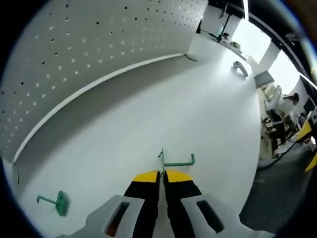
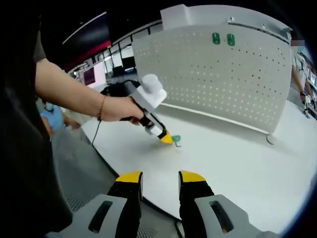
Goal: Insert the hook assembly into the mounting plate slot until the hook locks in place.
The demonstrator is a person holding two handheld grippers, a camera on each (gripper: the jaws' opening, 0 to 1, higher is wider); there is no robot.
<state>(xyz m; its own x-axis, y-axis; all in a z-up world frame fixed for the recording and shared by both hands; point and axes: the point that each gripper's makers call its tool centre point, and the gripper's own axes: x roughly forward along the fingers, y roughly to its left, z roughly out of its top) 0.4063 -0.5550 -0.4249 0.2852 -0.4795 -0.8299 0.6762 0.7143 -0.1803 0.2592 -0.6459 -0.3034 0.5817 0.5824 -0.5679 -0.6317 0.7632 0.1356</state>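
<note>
My left gripper (image 1: 162,174) is shut on the flat plate of a green hook (image 1: 176,162), whose arm points right just above the white table (image 1: 198,109). A second green hook (image 1: 56,202) lies on the table at the lower left. The white pegboard mounting plate (image 1: 89,44) stands behind. In the right gripper view a hand holds the left gripper (image 2: 166,139) low over the table with the green hook (image 2: 176,141) at its tips. My right gripper (image 2: 161,177) is open and holds nothing, near the table's front edge. Two green hooks (image 2: 223,38) hang high on the pegboard (image 2: 223,84).
A grey handle-like object (image 1: 240,68) lies at the table's far end. The pegboard's foot (image 2: 270,139) rests on the table at the right. Grey floor (image 2: 84,173) lies beyond the table edge, and a person (image 2: 52,119) stands in the background.
</note>
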